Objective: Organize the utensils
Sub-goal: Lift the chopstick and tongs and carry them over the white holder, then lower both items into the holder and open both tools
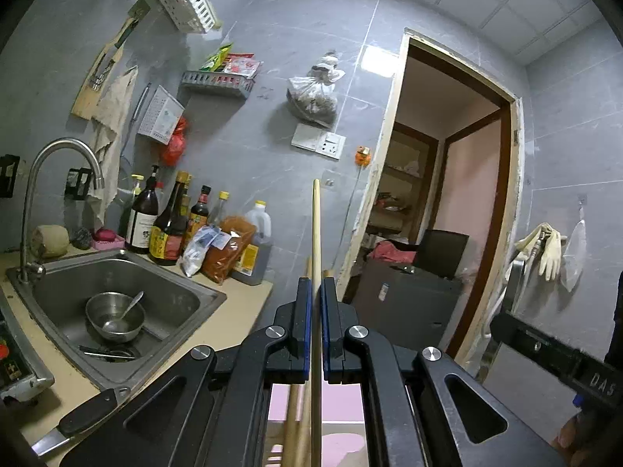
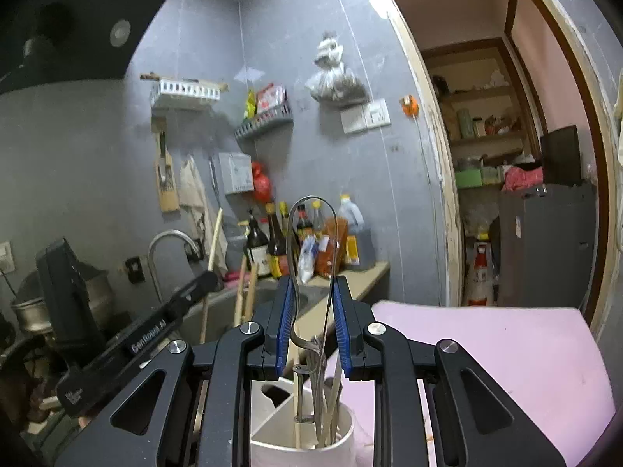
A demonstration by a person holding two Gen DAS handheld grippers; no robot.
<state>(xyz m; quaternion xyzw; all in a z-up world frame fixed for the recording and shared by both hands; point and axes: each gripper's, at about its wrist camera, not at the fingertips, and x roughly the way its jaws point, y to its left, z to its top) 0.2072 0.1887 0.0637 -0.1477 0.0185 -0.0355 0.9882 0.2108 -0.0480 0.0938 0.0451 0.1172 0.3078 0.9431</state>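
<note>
My left gripper [image 1: 316, 286] is shut on a long wooden chopstick [image 1: 316, 225] that stands upright between its blue pads. Two more chopsticks [image 1: 293, 420] show just beside and below it; whether they are gripped too I cannot tell. In the right wrist view that left gripper [image 2: 212, 278] hovers at the left with the chopstick [image 2: 213, 241]. My right gripper [image 2: 313, 303] is shut on metal tongs [image 2: 311, 200], loop end up. Their arms reach down into a white divided utensil holder [image 2: 342, 436] on a pink surface [image 2: 486, 342].
A steel sink [image 1: 187, 292] holds a bowl [image 1: 115, 317] with a spoon. The faucet [image 1: 58, 151] and sauce bottles [image 1: 167, 229] line the counter. A black-handled knife [image 1: 78, 420] lies at the counter's near edge. To the right are a doorway [image 1: 447, 194] and a dark cabinet [image 2: 545, 241].
</note>
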